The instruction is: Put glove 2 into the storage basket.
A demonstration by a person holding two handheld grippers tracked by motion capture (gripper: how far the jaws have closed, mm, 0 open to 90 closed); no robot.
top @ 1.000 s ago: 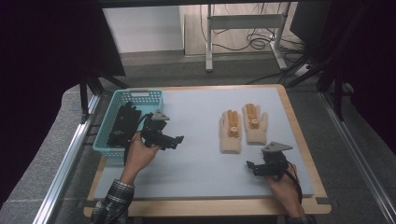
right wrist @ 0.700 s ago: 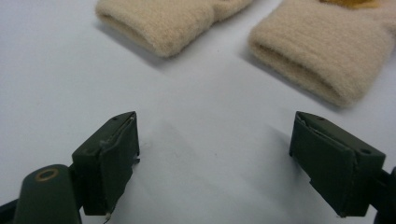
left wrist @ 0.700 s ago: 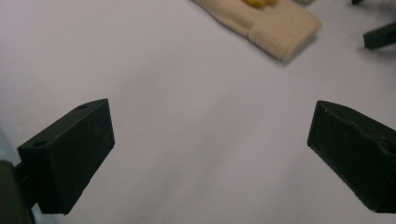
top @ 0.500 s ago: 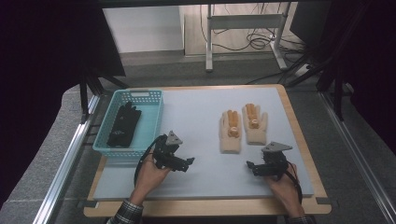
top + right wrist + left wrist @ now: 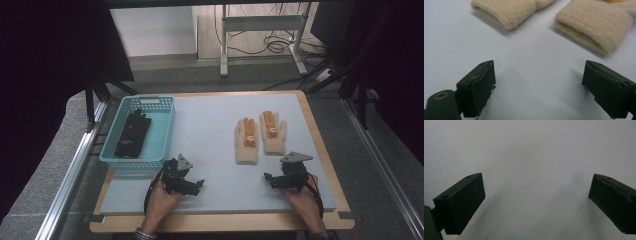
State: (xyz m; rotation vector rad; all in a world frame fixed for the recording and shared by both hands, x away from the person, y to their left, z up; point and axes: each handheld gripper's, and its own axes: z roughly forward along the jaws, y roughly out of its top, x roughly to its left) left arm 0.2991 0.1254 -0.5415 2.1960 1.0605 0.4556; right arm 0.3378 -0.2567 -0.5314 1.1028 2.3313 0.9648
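- Right tool (image 5: 270, 179) low over the table (image 5: 215, 125), jaws wide and just been opening, nothing between them; beige gloves (image 5: 260, 135) lie just ahead, cuffs toward it.
- Left tool (image 5: 197, 186) near the front edge, jaws wide, empty, over bare mat.
- Glove fingertips cut off in right gripper view.
- Farther left: blue basket (image 5: 162, 131) holds a black glove (image 5: 132, 134).
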